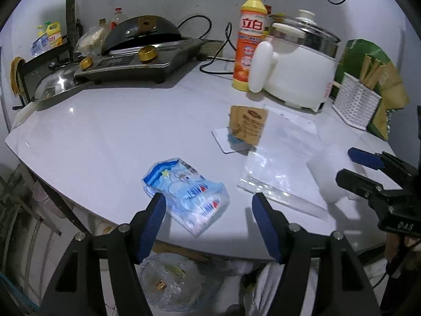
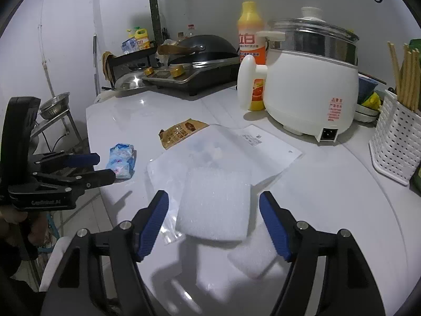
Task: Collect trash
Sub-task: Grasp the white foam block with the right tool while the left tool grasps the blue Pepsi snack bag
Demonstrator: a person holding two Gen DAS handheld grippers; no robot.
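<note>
1. Trash lay scattered across the white countertop, which carried everything else in view
2. The white electric cooker with its glass lid stood at the back right of the counter, and just beside it on the left was an orange and yellow dish soap bottle
3. A black wok sat on the gas stove at the back left
4. A white basket of chopsticks stood at the right edge
5. The largest piece of trash, a clear plastic bag, lay flat near the middle of the counter, overlapping a white paper sheet
6. A white foam pad rested on the near end of that bag, directly ahead of the right gripper, whose blue-padded jaws were spread wide on either side of it and gripped nothing
7. A smaller foam piece lay just beside the right finger of that gripper
8. A blue tissue packet lay near the counter's front edge, just ahead of the left gripper, whose jaws were likewise spread wide and held nothing
9. A brown snack wrapper lay behind the clear bag, one corner tucked under it
</note>
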